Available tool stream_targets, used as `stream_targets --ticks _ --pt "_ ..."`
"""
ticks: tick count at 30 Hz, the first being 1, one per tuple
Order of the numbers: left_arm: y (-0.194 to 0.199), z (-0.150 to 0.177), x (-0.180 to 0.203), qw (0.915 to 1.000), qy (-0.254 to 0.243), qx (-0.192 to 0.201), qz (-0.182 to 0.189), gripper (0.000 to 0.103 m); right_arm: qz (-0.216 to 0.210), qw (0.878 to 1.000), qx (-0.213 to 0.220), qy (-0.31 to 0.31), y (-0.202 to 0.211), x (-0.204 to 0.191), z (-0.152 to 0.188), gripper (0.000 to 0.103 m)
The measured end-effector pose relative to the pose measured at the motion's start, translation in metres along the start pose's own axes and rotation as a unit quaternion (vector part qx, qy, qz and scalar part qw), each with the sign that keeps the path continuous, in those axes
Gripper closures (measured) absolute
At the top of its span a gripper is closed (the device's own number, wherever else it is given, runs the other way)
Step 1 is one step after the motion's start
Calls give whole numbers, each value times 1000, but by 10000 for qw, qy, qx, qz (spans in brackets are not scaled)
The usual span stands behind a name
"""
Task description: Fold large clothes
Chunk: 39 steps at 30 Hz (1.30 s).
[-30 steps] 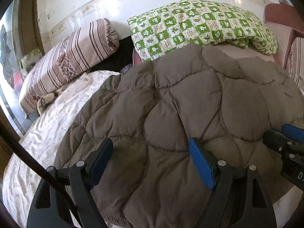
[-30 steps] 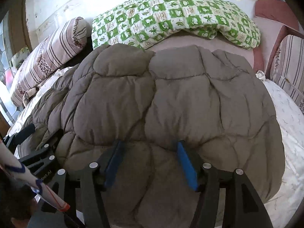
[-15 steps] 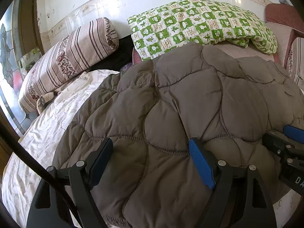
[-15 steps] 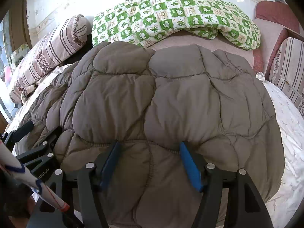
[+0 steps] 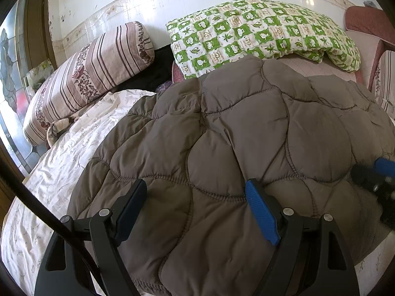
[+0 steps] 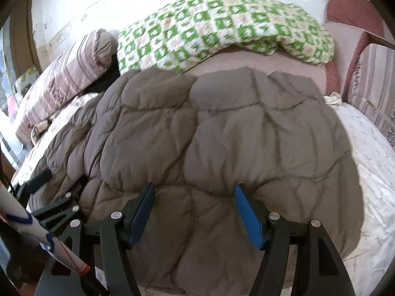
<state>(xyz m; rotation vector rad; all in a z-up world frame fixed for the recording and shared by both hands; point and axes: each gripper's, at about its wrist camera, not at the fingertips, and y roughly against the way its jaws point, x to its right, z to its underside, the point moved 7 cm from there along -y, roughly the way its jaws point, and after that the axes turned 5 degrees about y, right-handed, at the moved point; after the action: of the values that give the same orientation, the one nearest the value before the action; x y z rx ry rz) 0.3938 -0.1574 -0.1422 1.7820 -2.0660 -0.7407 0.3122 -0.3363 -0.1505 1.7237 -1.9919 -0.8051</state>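
Observation:
A large brown quilted jacket point(image 5: 242, 133) lies spread on a bed with a white sheet point(image 5: 61, 162); it also fills the right wrist view point(image 6: 222, 133). My left gripper point(image 5: 195, 192) is open, its jaws wide apart over the jacket's near edge. My right gripper point(image 6: 193, 197) is open too, over the near edge further right. Neither holds cloth. The right gripper shows blurred at the right edge of the left wrist view point(image 5: 377, 177); the left gripper shows at the left of the right wrist view point(image 6: 49, 197).
A green-and-white checked quilt point(image 5: 261, 32) lies at the bed's far end by the tiled wall. A striped pillow point(image 5: 86, 74) is at far left. A reddish chair point(image 6: 355, 24) with striped cushion stands at the right. White sheet shows right of the jacket point(image 6: 370, 162).
The right gripper has pulled back and tipped up, so the jacket looks farther and more of the pink bed surface shows. The left gripper has barely moved.

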Motion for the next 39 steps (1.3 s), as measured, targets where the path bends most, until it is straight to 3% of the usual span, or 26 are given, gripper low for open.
stream_targets --ticks 5,9,13,25,34,37,39 --pt "0 0 -1 10000 2 2 -1 22 417 9983 193 -351 10 33 -11 32" --pt "0 0 0 10000 4 3 0 22 785 9931 -66 -869 0 71 -5 31" --pt "0 0 0 10000 -12 11 -6 21 441 9879 -366 -1441 -18 91 10 26" --pt "0 1 1 10000 34 -73 4 21 417 9888 -402 -1378 -19 90 10 22" --pt "26 -15 -33 9978 665 -59 -45 22 667 9865 -203 -1481 15 104 5 22" --pt "19 -12 -51 9961 816 -321 -105 22 518 9831 -463 -1696 11 114 17 22" --pt "0 2 -57 9917 823 -982 125 22 321 9831 -746 -1641 2 115 22 22"
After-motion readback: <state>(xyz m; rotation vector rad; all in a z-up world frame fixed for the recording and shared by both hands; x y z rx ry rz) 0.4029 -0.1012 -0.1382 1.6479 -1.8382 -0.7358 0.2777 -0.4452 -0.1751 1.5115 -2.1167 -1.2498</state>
